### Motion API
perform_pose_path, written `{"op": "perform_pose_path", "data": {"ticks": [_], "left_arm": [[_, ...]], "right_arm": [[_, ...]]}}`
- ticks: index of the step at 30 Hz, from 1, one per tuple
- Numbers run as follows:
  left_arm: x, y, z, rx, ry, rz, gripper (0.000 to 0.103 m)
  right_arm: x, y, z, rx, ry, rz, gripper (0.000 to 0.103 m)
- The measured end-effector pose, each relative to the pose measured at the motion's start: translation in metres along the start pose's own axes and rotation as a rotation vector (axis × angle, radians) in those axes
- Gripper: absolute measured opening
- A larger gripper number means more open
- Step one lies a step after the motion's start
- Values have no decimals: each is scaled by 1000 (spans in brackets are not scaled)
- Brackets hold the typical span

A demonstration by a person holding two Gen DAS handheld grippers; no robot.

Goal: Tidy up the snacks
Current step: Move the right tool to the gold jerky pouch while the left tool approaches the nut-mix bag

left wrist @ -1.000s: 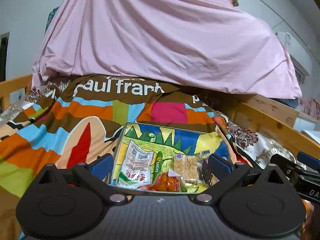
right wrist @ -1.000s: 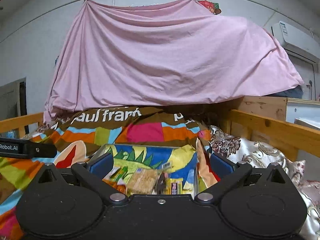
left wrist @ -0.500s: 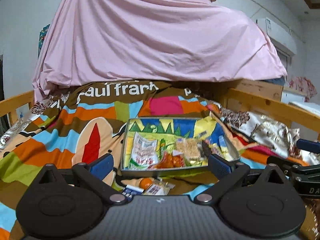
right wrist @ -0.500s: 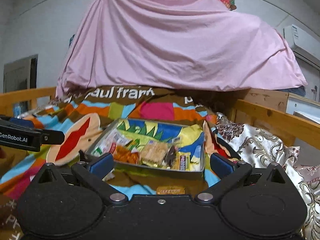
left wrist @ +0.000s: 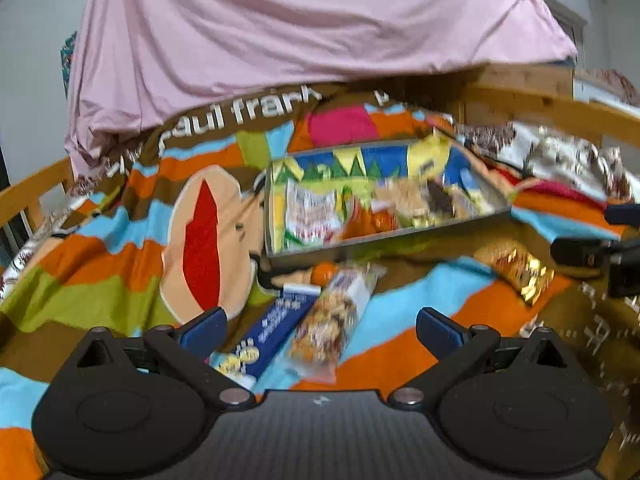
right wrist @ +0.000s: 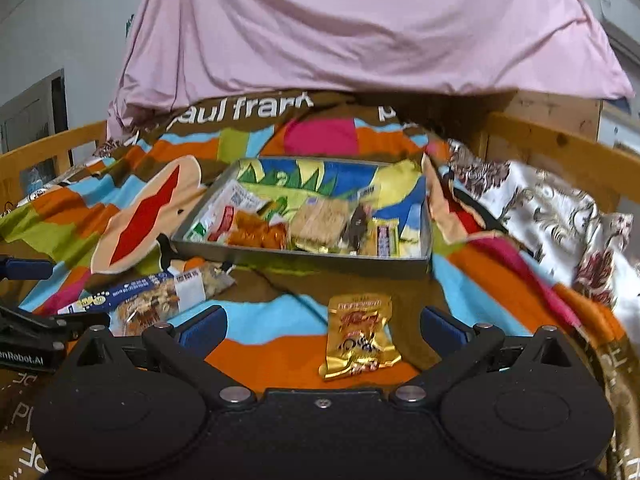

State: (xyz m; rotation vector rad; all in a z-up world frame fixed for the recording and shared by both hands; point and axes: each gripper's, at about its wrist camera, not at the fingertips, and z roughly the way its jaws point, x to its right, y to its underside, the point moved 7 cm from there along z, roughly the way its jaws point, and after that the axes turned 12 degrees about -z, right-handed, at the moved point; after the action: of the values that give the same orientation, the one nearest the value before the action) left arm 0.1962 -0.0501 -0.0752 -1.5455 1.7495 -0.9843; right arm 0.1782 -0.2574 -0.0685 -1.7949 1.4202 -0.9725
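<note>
step: choosing a loose snack | left tongs [left wrist: 320,322] and right tongs [right wrist: 323,322] hanging wide open, empty | next: closing right tongs on gold packet [right wrist: 360,334] at lower centre, then carrying it to tray [right wrist: 300,258]

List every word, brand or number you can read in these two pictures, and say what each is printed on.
"paul frank": white letters on the brown band of the colourful blanket.
"enRobot.AI": cut off by the frame edge, on the left claw.
Print on the gold snack packet, blue packet and tray snacks: too blurred to read.
</note>
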Motion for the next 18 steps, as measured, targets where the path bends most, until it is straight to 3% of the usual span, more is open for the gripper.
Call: {"op": "perform_pose_path", "data": {"ticks": [10,18], "left_arm": [[-6,12,19,-11,-21,38,103],[-1,8,52,-122,106,-21,103]], "right_arm": [[-5,13,33,-94,-48,-20,102],[12,22,82,-171,-32,42,102]]}}
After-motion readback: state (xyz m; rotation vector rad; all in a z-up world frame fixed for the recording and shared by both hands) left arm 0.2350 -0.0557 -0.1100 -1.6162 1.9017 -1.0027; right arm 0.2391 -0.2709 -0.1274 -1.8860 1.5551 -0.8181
